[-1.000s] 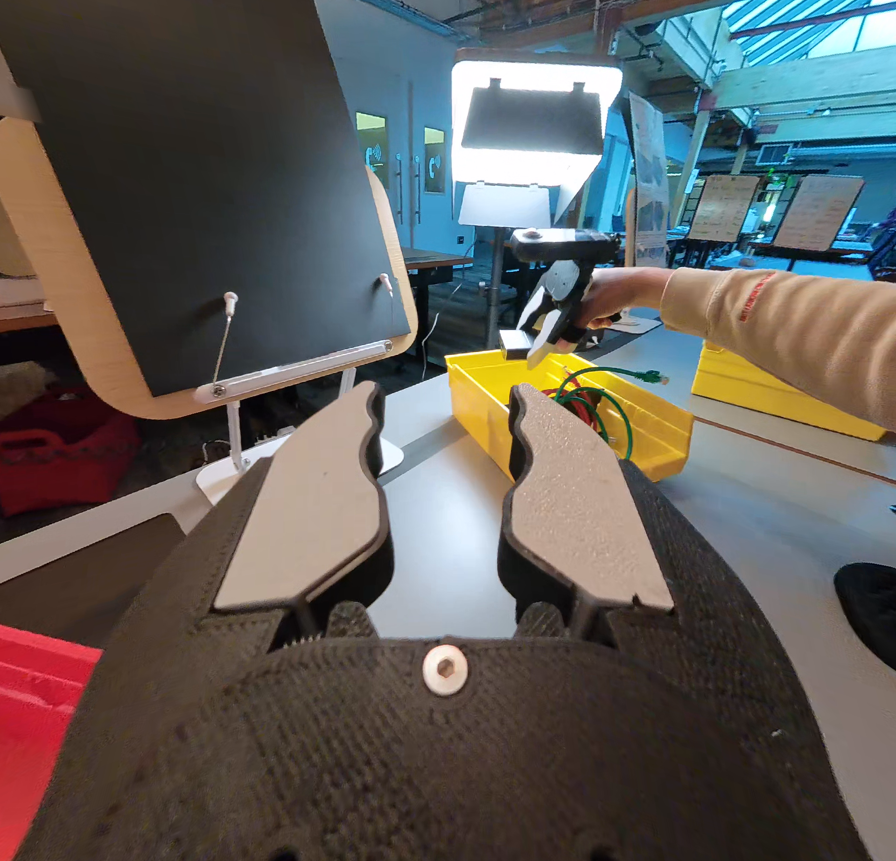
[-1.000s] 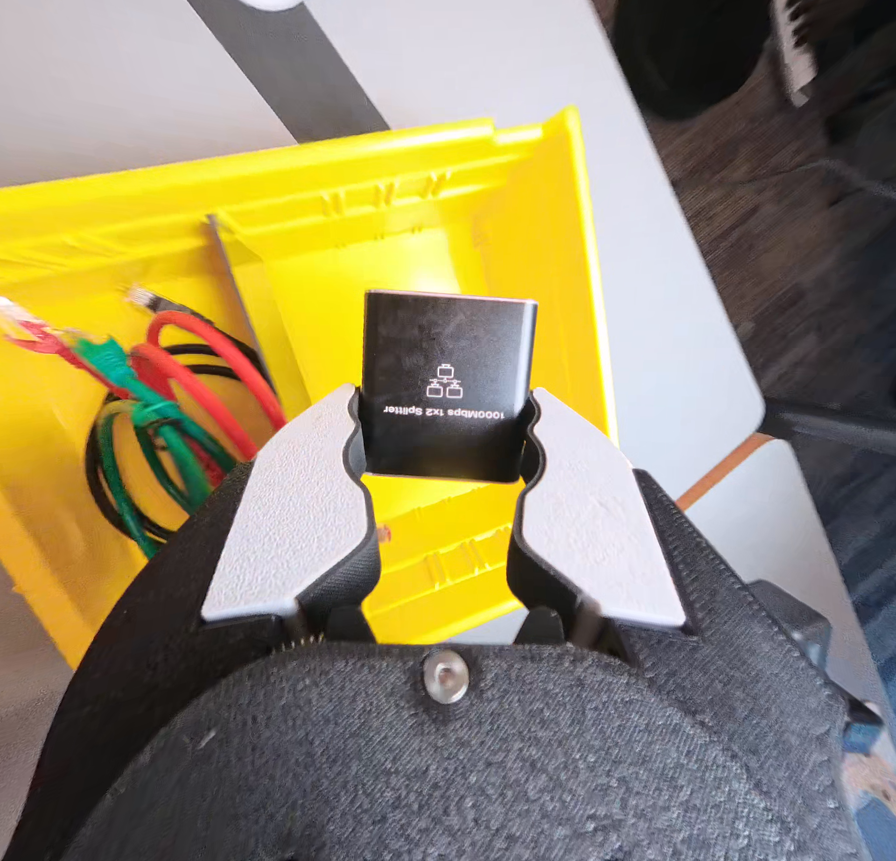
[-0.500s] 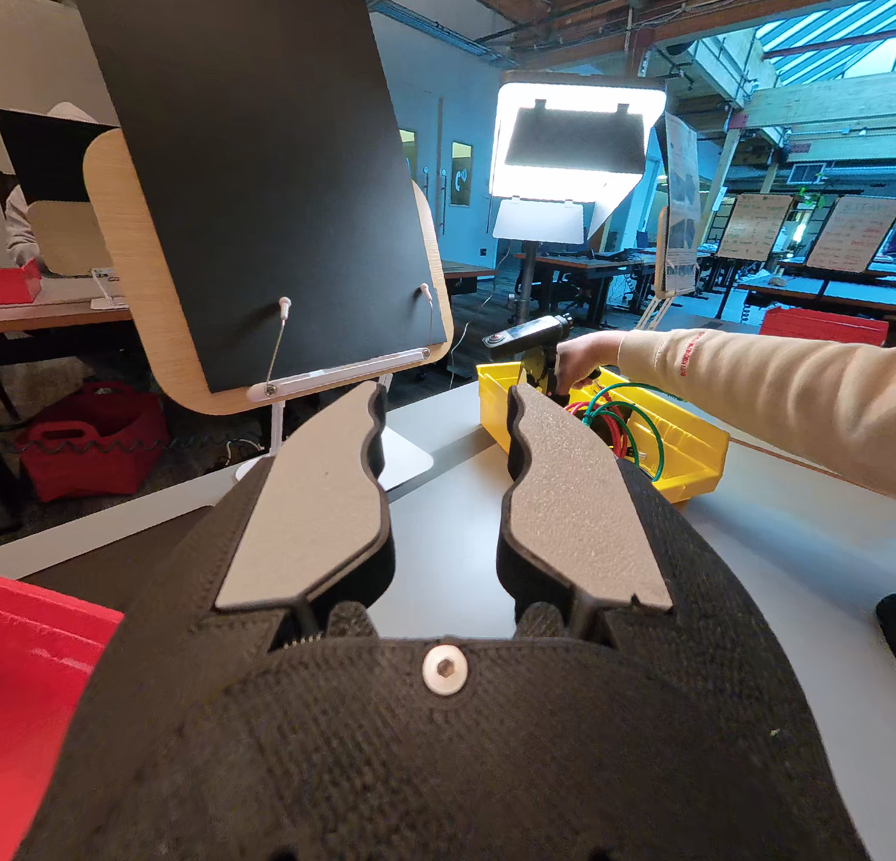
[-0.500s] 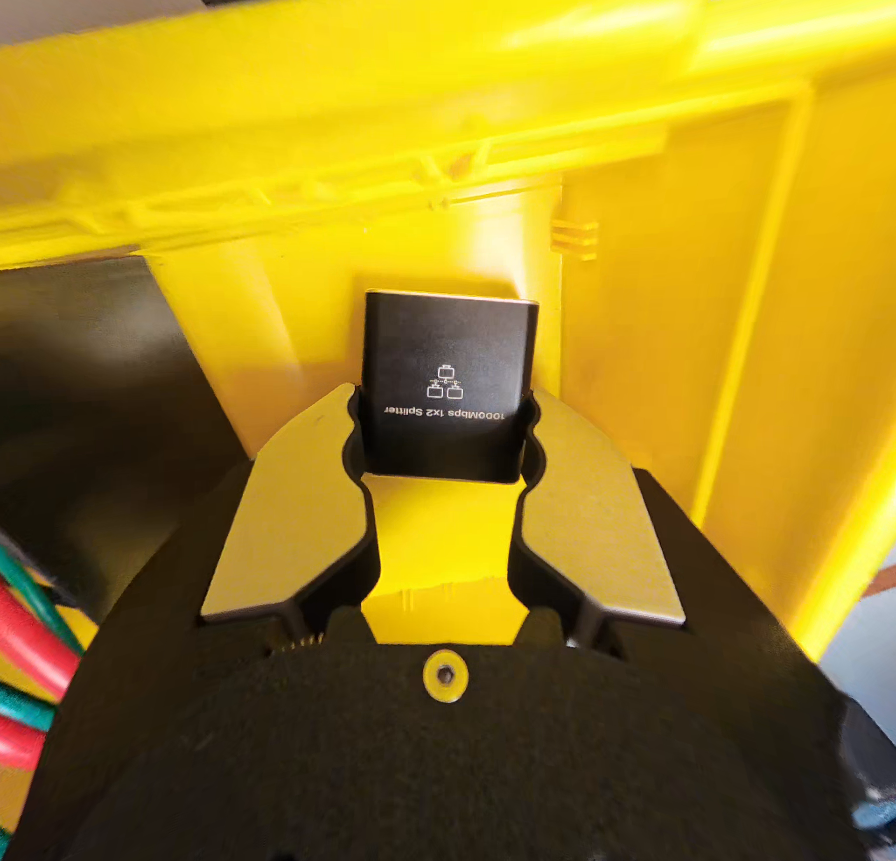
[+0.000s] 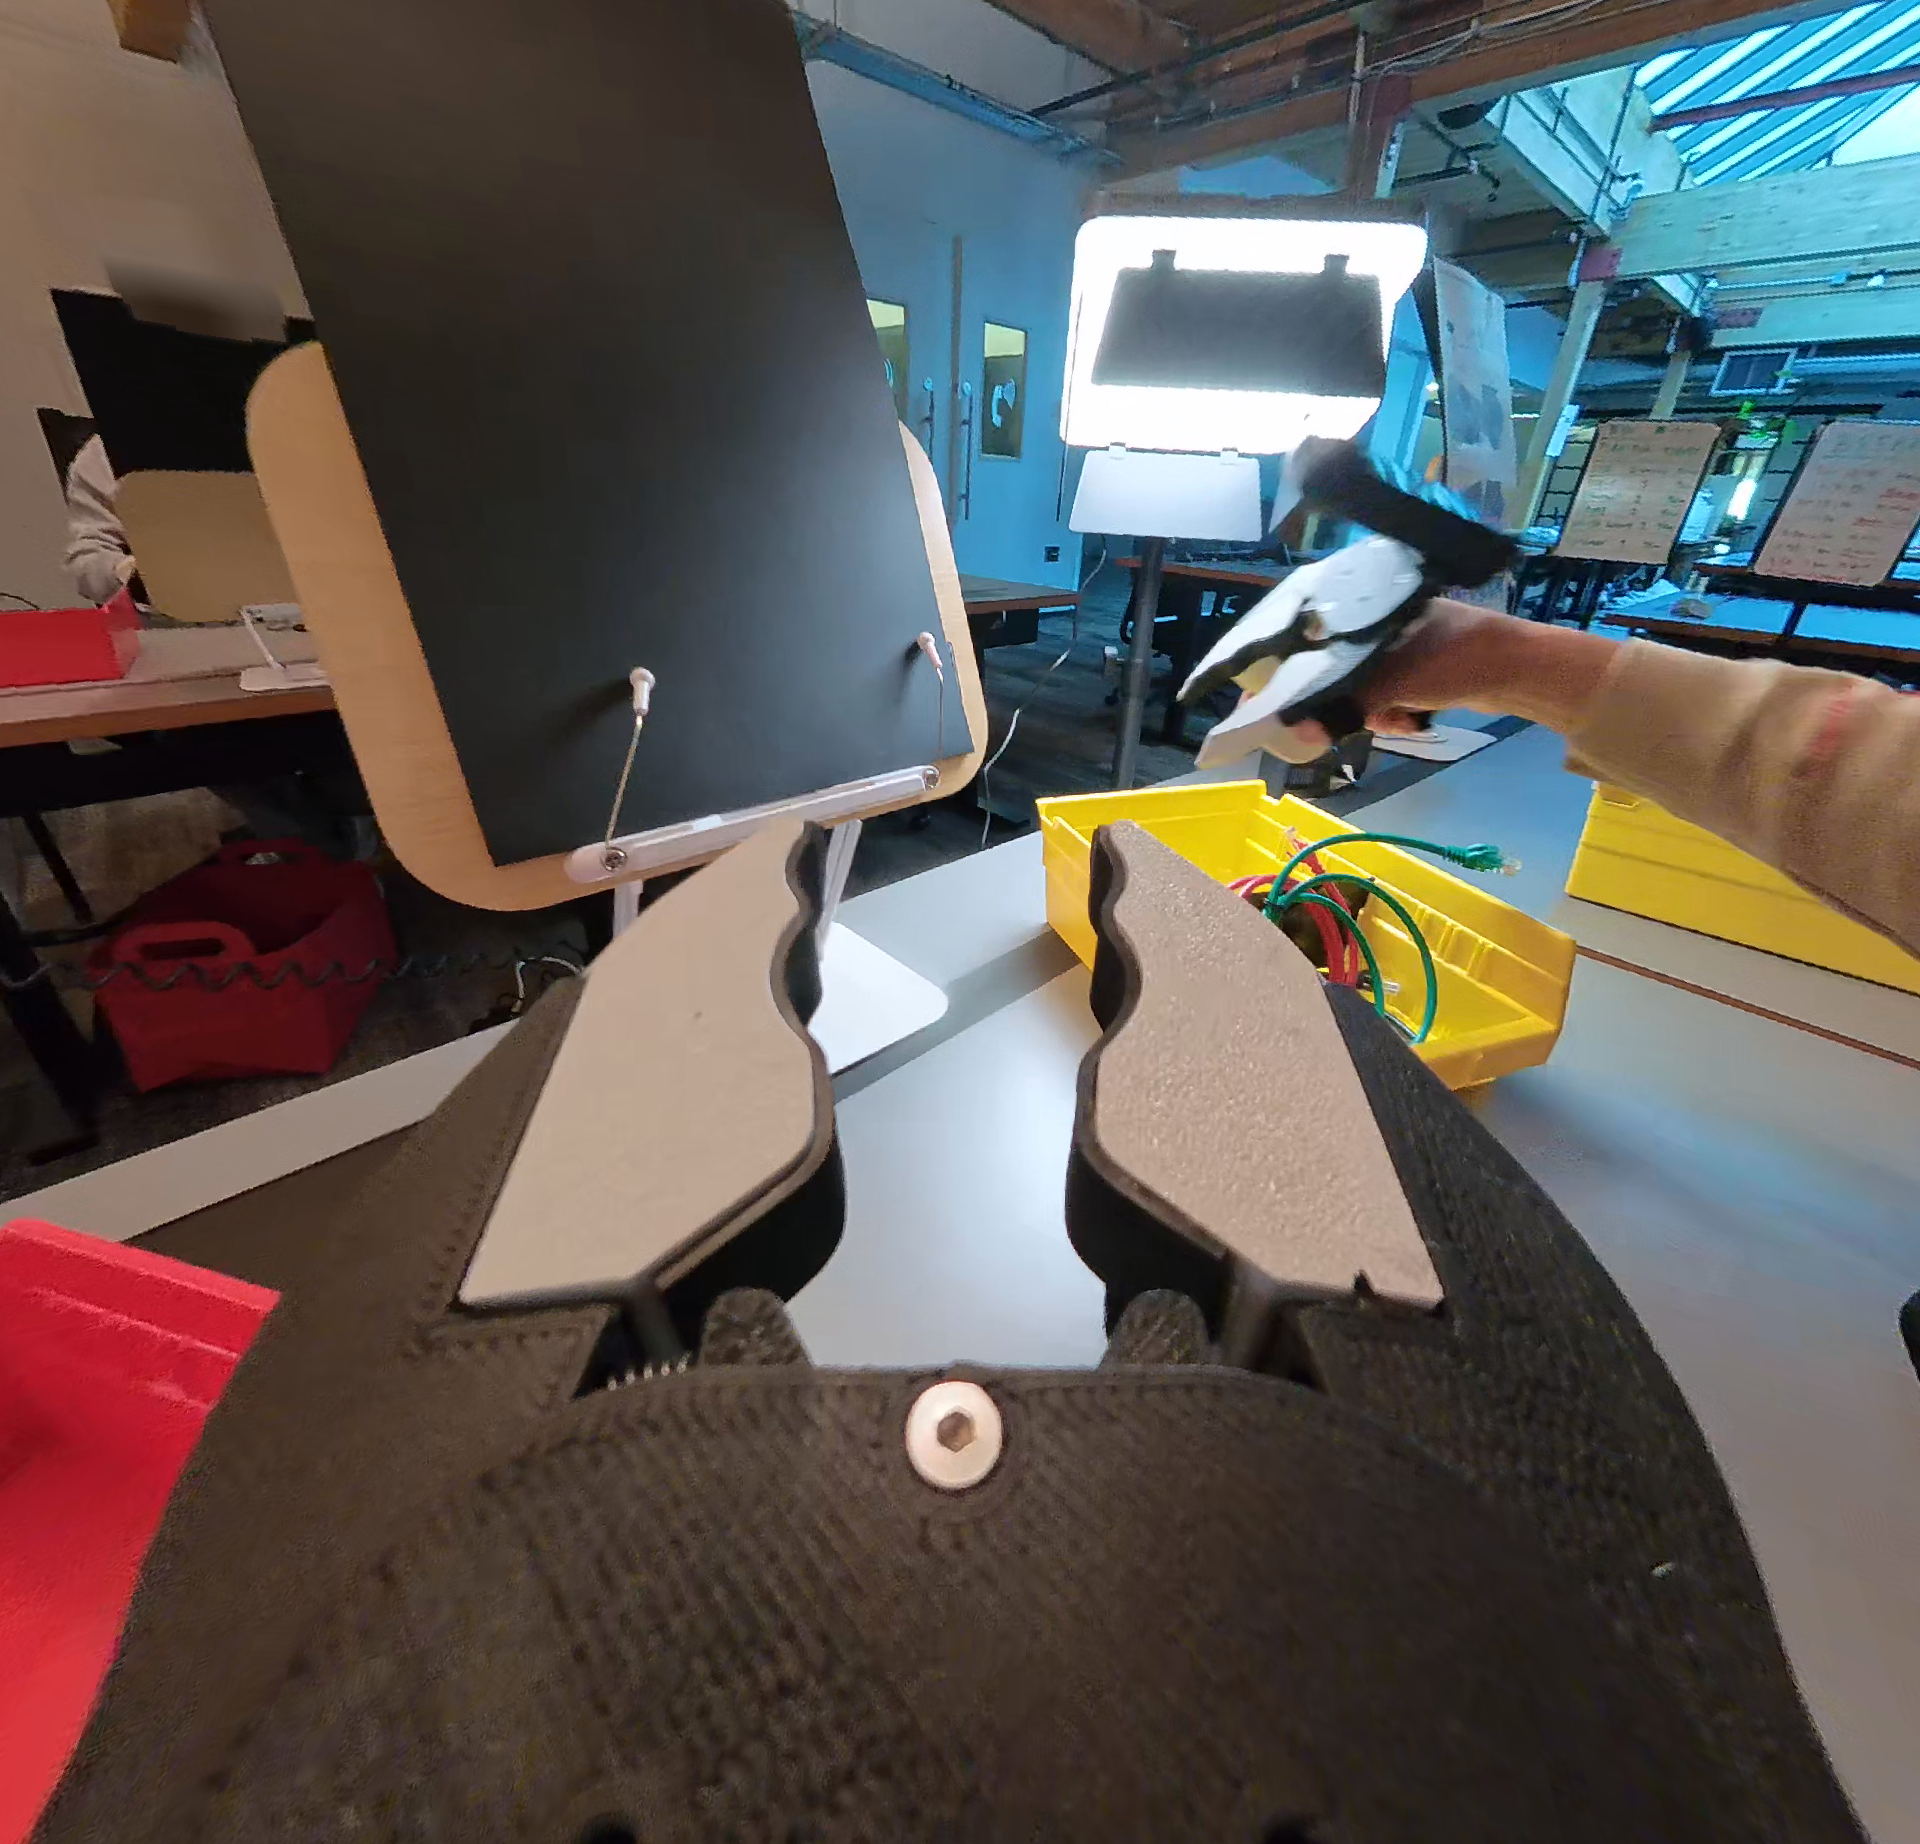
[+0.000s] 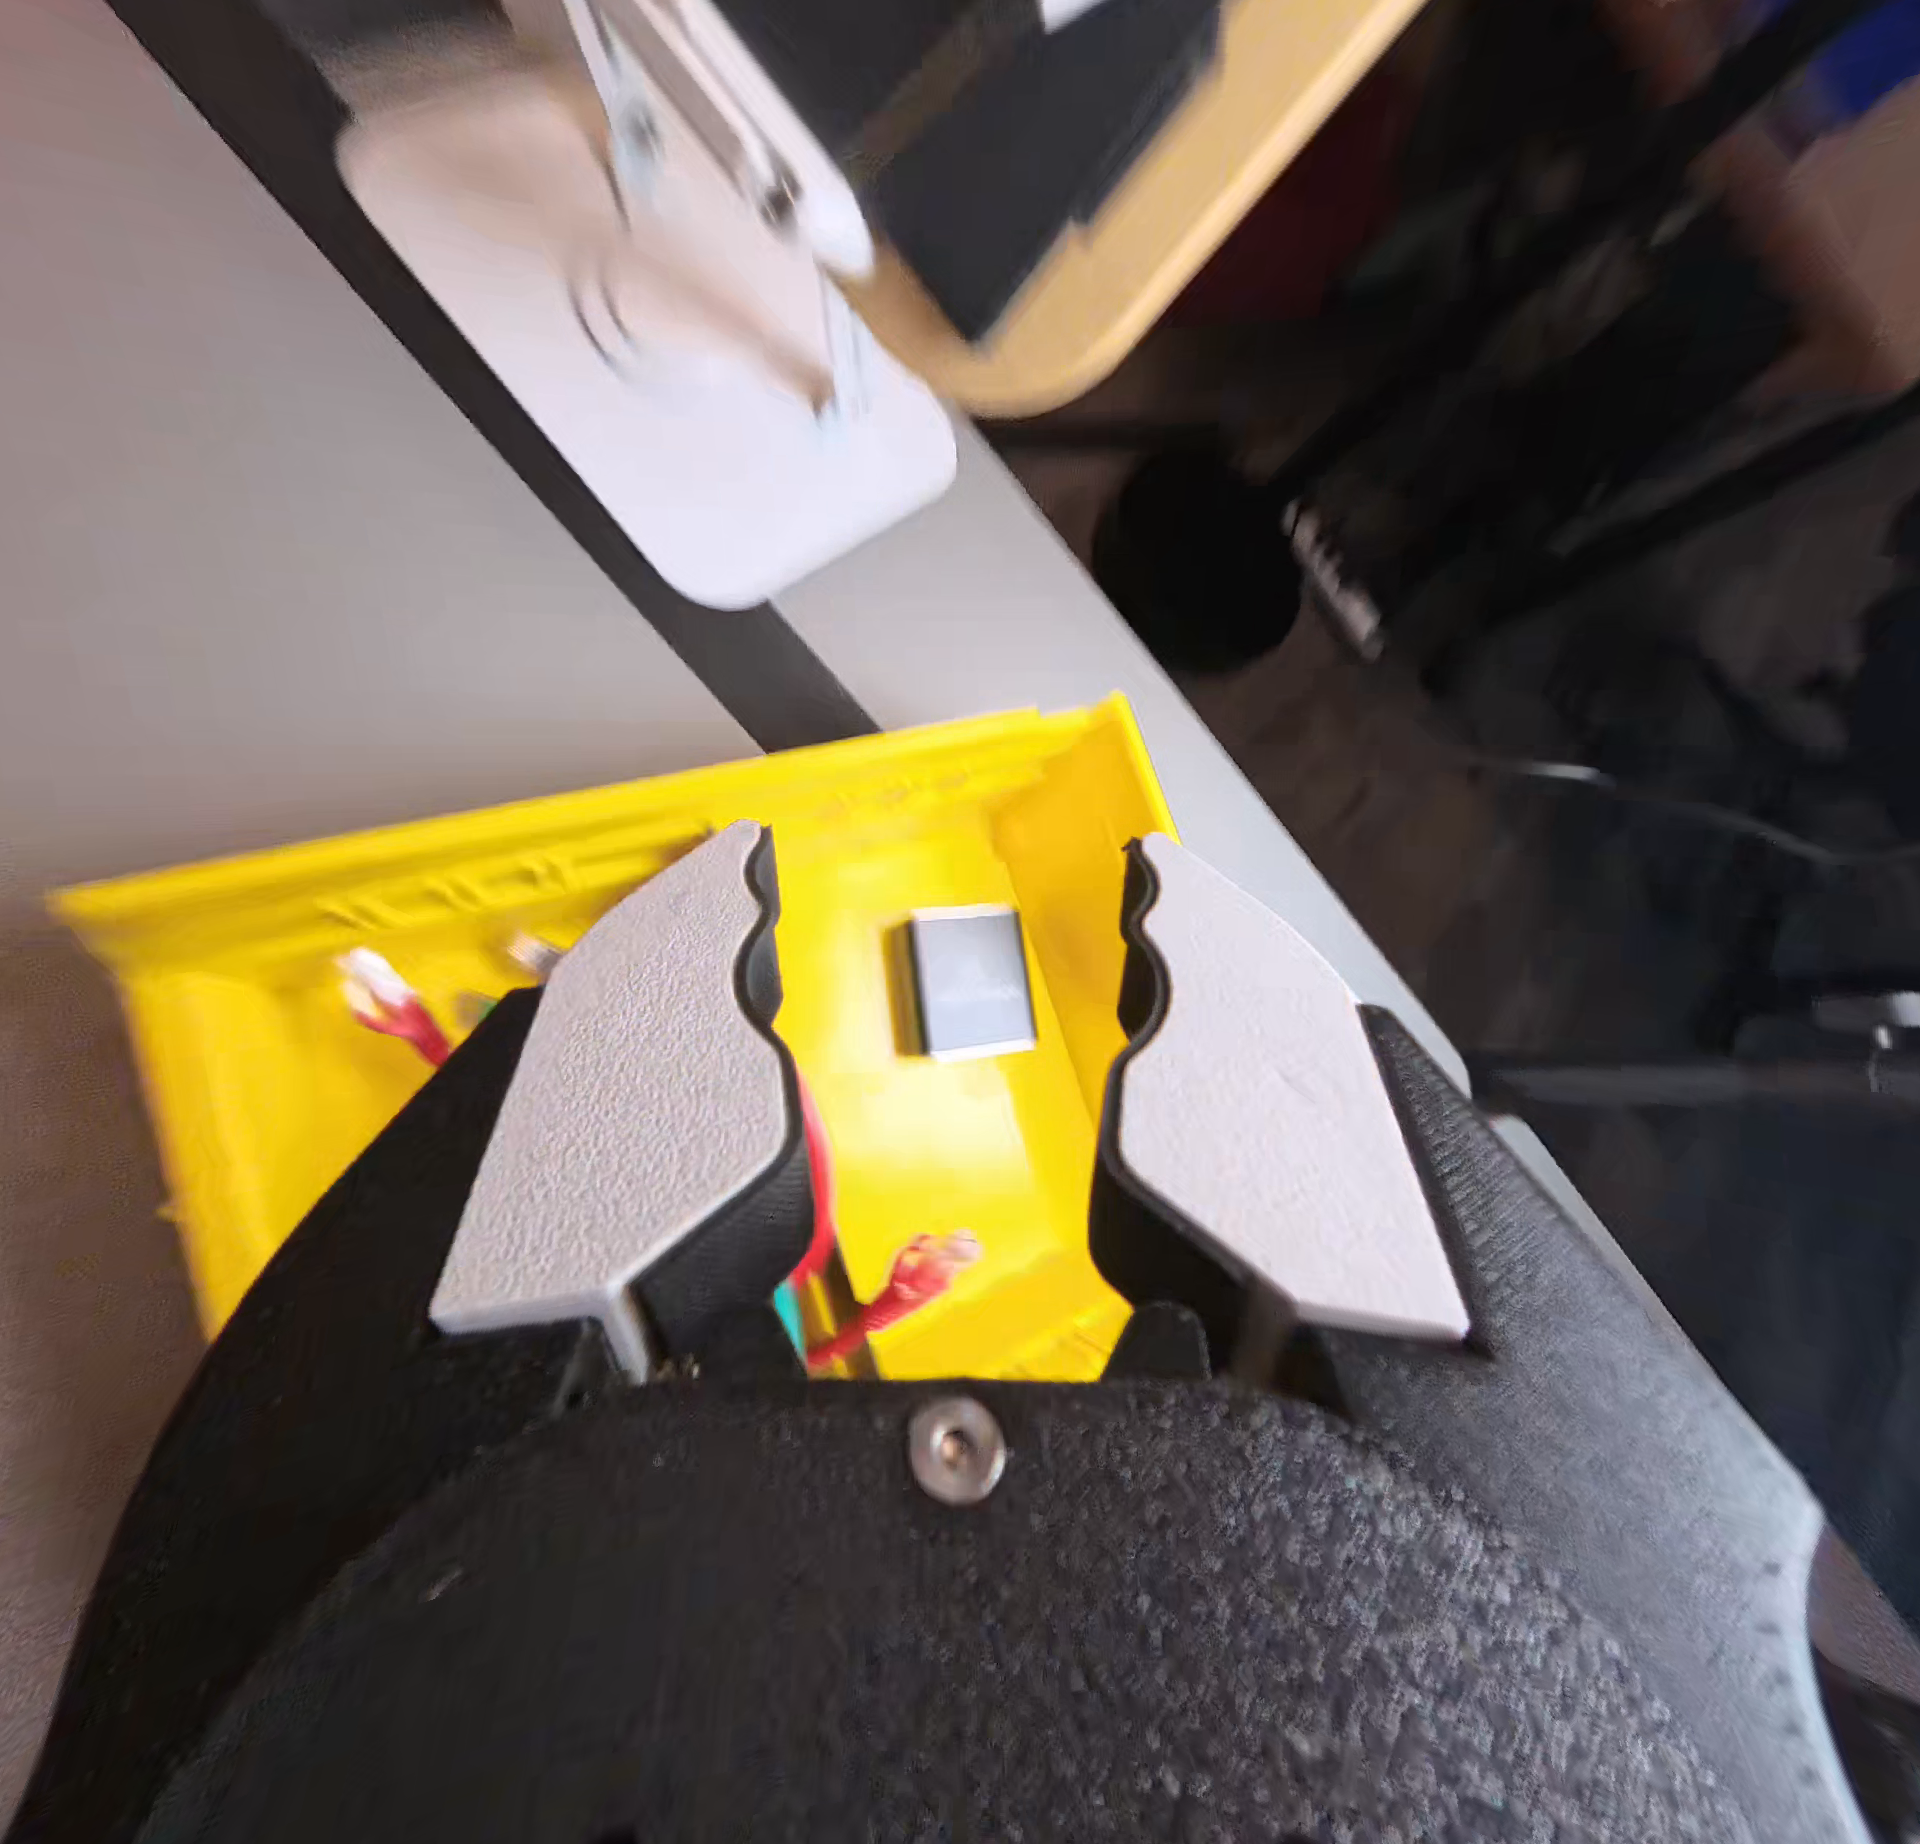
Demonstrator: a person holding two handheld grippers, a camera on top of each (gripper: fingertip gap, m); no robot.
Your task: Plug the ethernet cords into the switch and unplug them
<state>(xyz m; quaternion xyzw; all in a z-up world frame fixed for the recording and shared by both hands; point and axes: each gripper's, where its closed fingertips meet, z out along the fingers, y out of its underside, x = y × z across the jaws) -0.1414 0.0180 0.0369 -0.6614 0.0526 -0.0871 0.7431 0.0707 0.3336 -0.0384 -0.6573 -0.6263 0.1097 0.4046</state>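
The small black switch (image 6: 966, 982) lies flat on the floor of the yellow bin (image 6: 582, 838), in its right end. My right gripper (image 6: 945, 859) is open and empty, raised above the bin with the switch showing between its fingers. Red ethernet cords (image 6: 904, 1285) and green ones lie coiled in the bin's left part, partly hidden by the gripper. In the left wrist view the yellow bin (image 5: 1496, 963) holds the green cord (image 5: 1392, 849) and the red cords (image 5: 1340, 921); the right gripper (image 5: 1210, 724) hovers above it. My left gripper (image 5: 951, 849) is open and empty over the grey table.
A black board on a wooden stand (image 5: 582, 423) with a white base (image 6: 665, 423) stands left of the bin. A red bin (image 5: 94, 1399) is at the near left, a second yellow bin (image 5: 1714, 901) at the far right. The table edge (image 6: 1226, 786) runs just past the bin. The left gripper's tips are roughly 40 cm from the right gripper's. To the white base (image 6: 665, 423): right tips about 30 cm, left tips about 40 cm.
My right gripper has opened and let go of the switch, which now lies in the yellow bin. The gripper has risen out of the bin. The left gripper has stayed open.
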